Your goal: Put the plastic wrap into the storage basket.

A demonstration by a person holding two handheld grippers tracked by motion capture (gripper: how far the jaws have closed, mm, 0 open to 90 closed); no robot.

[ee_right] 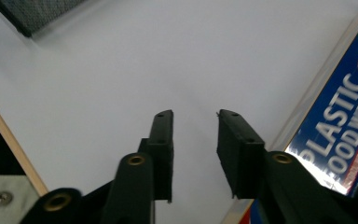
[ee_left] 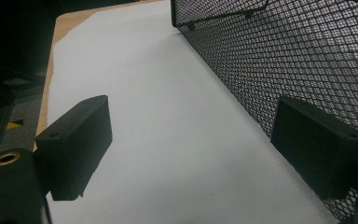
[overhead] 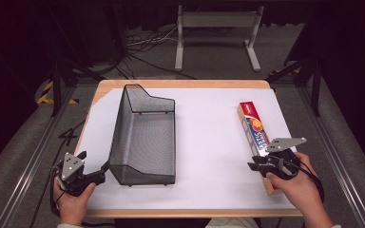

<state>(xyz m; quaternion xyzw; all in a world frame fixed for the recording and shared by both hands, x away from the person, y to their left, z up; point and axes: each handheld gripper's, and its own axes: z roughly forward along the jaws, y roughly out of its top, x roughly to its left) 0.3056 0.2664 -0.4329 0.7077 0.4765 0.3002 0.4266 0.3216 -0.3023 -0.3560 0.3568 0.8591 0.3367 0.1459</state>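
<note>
A long box of plastic food wrap (overhead: 255, 133) lies flat near the right edge of the desk (overhead: 180, 84), its length running away from the person, its near end under the right hand (overhead: 298, 186). In the right gripper view its blue printed face (ee_right: 340, 135) sits just beside the right tongs (ee_right: 193, 116), whose jaws are spread a little and hold nothing, pointing at bare white surface. A black wire-mesh basket (overhead: 144, 136) stands well apart from the box, left of the desk's middle, open side up. The left tongs (overhead: 103, 171) sit at the basket's near left corner; in the left gripper view they (ee_left: 191, 130) are spread wide, one jaw against the mesh wall (ee_left: 307, 56), the other over bare sheet. A white sheet (overhead: 209, 142) covers most of the wooden desk top, leaving wood showing at the far edge and corners. Beyond the desk lie grey carpet, dark cables (overhead: 142, 45) and a white metal stand (overhead: 217, 33); the room around is dark.
</note>
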